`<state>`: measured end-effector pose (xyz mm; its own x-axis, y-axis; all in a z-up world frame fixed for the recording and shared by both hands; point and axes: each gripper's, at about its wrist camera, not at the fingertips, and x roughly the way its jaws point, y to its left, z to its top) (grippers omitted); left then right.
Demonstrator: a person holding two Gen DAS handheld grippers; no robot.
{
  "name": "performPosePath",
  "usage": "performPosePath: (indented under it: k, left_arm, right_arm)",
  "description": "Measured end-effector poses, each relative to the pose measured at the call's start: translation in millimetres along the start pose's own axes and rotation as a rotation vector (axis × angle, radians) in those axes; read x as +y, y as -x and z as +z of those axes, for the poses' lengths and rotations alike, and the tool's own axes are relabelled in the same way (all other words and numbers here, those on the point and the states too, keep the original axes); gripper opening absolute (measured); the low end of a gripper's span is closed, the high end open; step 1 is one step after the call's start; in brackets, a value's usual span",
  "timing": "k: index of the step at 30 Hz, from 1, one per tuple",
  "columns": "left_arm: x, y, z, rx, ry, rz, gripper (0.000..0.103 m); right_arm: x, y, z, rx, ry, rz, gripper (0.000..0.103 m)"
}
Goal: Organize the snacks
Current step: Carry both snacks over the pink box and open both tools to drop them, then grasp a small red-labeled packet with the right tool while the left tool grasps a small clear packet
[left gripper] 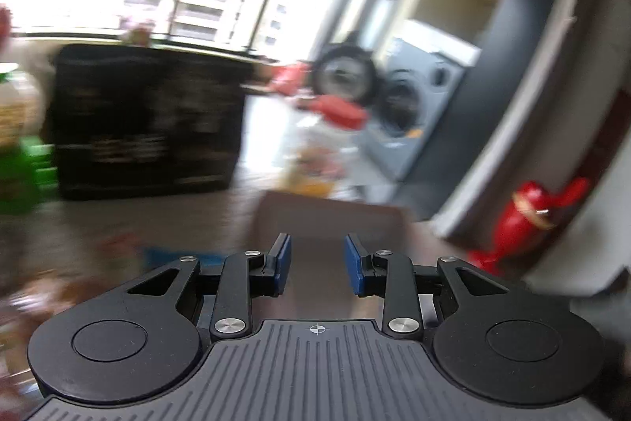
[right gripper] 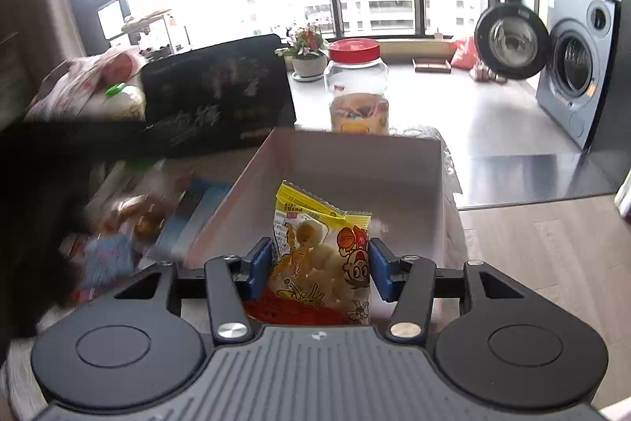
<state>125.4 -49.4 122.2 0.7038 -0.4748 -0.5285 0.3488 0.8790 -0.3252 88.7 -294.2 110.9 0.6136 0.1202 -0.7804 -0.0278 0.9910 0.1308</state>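
In the right wrist view my right gripper has its blue pads on both sides of a yellow cartoon snack packet, which stands over the near end of an open grey box. Several loose snack packs lie blurred to the box's left. A clear jar with a red lid stands behind the box. In the blurred left wrist view my left gripper is open and empty, above the box's near edge. The jar shows beyond it.
A black bag sits at the back left, with a white bottle beside it. A flower pot and a washing machine with open door lie beyond. A red object stands at right in the left wrist view.
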Motion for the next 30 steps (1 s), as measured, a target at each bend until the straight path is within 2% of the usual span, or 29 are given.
performPosePath:
  k: [3,7,10,13,16,18,20,23,28,30]
  left_arm:
    - [27,21,-18,0.022,-0.044,0.049,0.034]
    - [68,40,-34,0.031,-0.042,0.080,0.034]
    - [110,56,-33,-0.020,0.023,0.138,0.034]
    - [161,71,-26,-0.101,0.169,0.260,0.034]
    - [208,63,-14,-0.106,0.286,0.306,0.034]
    - [231,47,-7,-0.061,0.307,0.335,0.034]
    - [242,32,-3,-0.025,0.311,0.321,0.034]
    - [233,15,-3,0.040,0.228,0.309,0.034]
    - [209,-8,-7,0.065,0.042,0.373,0.035]
    - [205,-17,-10,0.072,-0.037,0.409,0.044]
  right_arm:
    - [-7,-41,23,0.099,-0.091,-0.013,0.053]
    - [-2,-64,36,0.140,-0.132,-0.050,0.054]
    - [23,-66,38,0.121,-0.055,-0.114,0.057]
    - [61,-70,43,0.107,0.056,-0.130,0.057]
    - [102,-82,50,0.105,0.130,-0.097,0.059]
    - [120,-95,53,0.131,0.129,-0.039,0.060]
    - [135,-107,52,0.172,0.105,0.036,0.060]
    - [152,-120,46,0.217,0.105,0.090,0.060]
    - [166,-133,46,0.194,0.154,0.059,0.060]
    - [165,-136,52,0.190,0.156,0.045,0.060]
